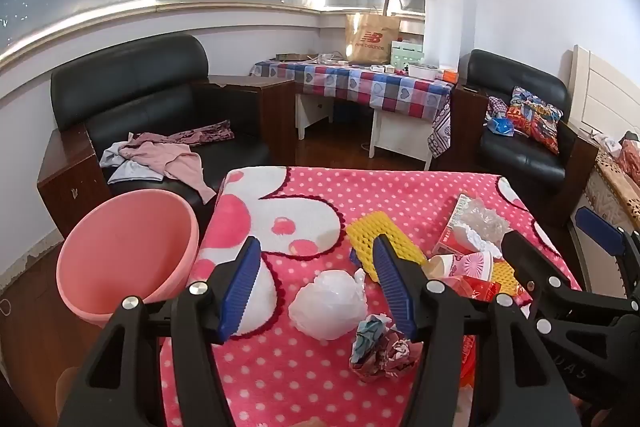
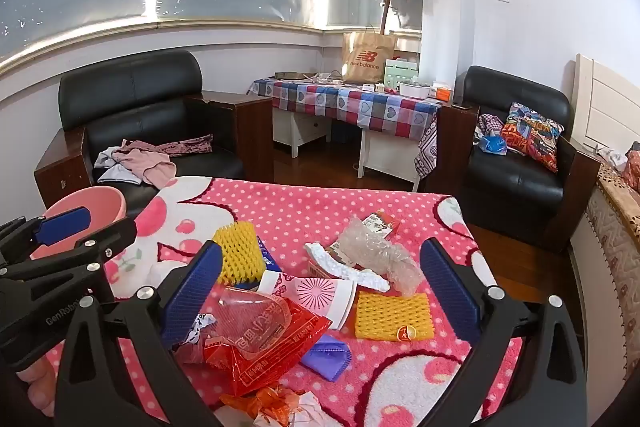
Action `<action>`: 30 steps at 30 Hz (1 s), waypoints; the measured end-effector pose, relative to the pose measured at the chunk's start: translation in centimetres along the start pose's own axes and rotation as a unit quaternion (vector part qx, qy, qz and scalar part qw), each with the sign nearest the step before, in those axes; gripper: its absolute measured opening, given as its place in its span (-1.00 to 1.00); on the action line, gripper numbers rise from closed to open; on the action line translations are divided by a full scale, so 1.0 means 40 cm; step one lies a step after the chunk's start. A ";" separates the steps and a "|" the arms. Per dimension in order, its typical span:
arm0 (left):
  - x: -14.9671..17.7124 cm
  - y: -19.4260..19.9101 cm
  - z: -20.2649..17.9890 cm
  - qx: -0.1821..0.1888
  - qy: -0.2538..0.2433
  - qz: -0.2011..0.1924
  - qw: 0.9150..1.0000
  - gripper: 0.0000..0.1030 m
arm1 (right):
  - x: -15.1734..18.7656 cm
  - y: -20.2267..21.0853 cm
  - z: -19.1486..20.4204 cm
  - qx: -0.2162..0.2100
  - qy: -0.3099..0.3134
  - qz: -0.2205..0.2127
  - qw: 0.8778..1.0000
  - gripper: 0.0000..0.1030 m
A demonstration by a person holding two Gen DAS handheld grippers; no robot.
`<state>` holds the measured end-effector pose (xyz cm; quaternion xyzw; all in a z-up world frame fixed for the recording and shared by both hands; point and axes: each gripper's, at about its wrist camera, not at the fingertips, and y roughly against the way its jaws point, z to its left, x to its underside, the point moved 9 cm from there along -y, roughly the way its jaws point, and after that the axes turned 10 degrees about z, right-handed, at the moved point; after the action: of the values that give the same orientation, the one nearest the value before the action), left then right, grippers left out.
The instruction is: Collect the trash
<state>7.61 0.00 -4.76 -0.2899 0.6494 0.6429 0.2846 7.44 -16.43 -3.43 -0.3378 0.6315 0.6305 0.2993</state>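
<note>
Crumpled paper wad (image 1: pixel 380 351), pinkish with a bit of blue, sits right under the left gripper (image 1: pixel 320 287), whose blue pads are spread wide with nothing pinched between them. Just past it lies a white scrunched plastic bag (image 1: pixel 330 301), sitting in the gap between the pads but not touched by either.

Over on the right gripper (image 2: pixel 320 287) it's the same deal, jaws spread as far as they go, hovering over a messy pile: red snack wrapper (image 2: pixel 264 343), a paper cup (image 2: pixel 316 293) tipped on its side, yellow foam fruit net (image 2: pixel 394 315) with a red sticker, and a purple cloth bit (image 2: pixel 326 351) poking out from under the wrapper. Further back there's a second yellow foam net (image 2: pixel 236 251), a clump of bubble wrap (image 2: pixel 376 251) and a white foam strip (image 2: pixel 344 269).

All of it is on the pink polka-dot blanket (image 1: pixel 320 195). Pink bucket (image 1: pixel 128 247) stands off the blanket's left edge, tilted toward the camera. Behind it is a black armchair (image 1: pixel 160 99) with clothes dumped on the seat.
</note>
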 end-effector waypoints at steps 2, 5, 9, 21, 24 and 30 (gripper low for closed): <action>0.000 0.000 0.000 0.001 0.001 0.001 1.000 0.13 | 0.001 0.000 0.000 0.000 0.000 0.001 1.000 0.93; 0.001 0.000 -0.001 0.001 0.001 0.002 1.000 0.13 | 0.001 0.001 -0.001 0.000 -0.001 0.000 1.000 0.93; 0.001 0.001 -0.001 0.002 0.000 0.002 1.000 0.13 | 0.002 -0.001 0.000 0.000 0.000 0.001 1.000 0.93; 0.002 0.001 0.000 0.001 0.001 0.004 1.000 0.13 | 0.003 0.002 -0.002 -0.002 -0.002 0.001 1.000 0.93; 0.002 0.002 -0.001 0.001 0.001 0.003 1.000 0.13 | 0.003 0.002 -0.003 -0.002 -0.002 0.001 1.000 0.93; 0.007 0.006 -0.005 0.001 0.001 0.003 1.000 0.13 | 0.004 0.002 -0.003 -0.003 -0.003 0.001 1.000 0.93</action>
<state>7.26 -0.21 -4.81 -0.2877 0.6515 0.6427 0.2823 7.28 -16.57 -3.50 -0.3359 0.6293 0.6335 0.2998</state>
